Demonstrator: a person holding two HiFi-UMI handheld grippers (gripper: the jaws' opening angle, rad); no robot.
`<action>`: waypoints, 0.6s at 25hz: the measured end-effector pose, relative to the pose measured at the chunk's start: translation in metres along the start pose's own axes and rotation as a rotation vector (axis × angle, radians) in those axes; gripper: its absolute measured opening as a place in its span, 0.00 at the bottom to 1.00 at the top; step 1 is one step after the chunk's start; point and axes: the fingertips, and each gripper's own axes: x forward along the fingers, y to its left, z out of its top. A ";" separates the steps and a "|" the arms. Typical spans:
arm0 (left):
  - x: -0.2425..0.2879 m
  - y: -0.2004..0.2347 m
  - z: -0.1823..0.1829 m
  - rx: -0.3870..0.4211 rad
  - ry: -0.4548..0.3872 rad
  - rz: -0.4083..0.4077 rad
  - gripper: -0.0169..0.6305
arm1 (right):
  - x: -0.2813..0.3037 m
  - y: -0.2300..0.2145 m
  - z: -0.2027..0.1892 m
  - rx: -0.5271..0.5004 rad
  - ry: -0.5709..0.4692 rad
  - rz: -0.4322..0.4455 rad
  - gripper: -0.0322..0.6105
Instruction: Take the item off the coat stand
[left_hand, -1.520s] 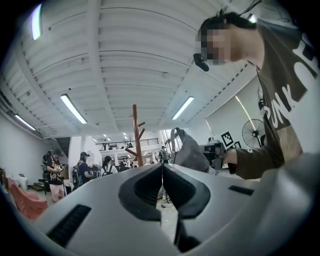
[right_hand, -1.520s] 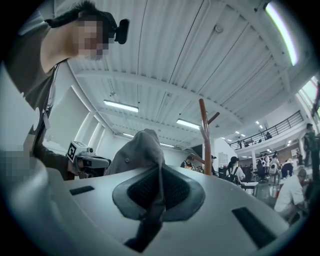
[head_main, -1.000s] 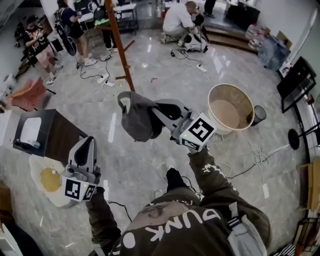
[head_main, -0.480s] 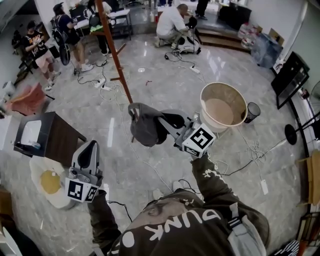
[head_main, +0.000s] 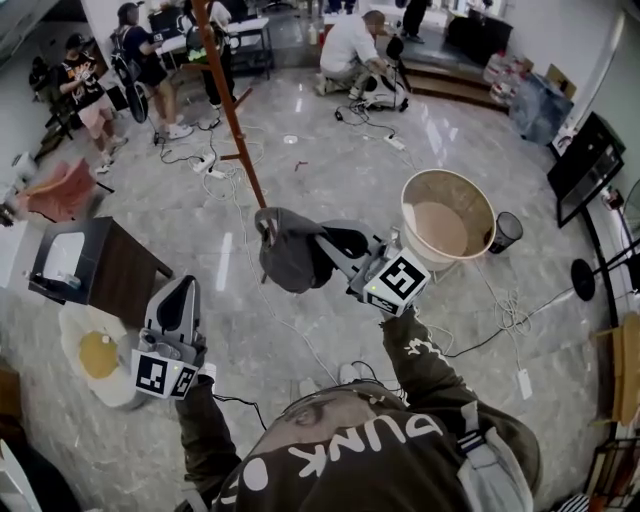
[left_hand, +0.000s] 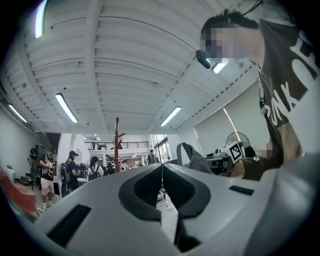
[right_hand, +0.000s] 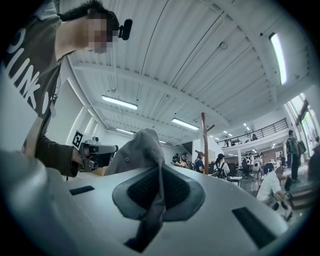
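Left gripper (head_main: 183, 292), nearer the person than the coat stand (head_main: 232, 105), has its jaws pressed together on nothing. Right gripper (head_main: 322, 238) pinches a grey cap (head_main: 285, 255) (hanging limp) off the stand, by its base.

Mostly greys and browns here, tbh
Dark grey cap (head_main: 285, 255), pale grey veined floor (head_main: 330, 170), reddish-brown coat stand (head_main: 232, 100), tan basket (head_main: 440, 190), dark brown counter (head_main: 115, 270), brown sleeve (head_main: 418, 365) with white print.
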 end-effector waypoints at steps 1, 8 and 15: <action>-0.001 0.001 0.001 0.003 0.001 0.003 0.03 | 0.002 0.001 0.000 -0.005 -0.001 0.005 0.07; -0.003 0.008 0.000 0.015 0.006 0.022 0.03 | 0.014 0.003 -0.002 -0.015 -0.009 0.032 0.07; 0.001 0.008 0.003 0.020 0.008 0.029 0.03 | 0.016 -0.001 0.002 -0.018 -0.015 0.042 0.07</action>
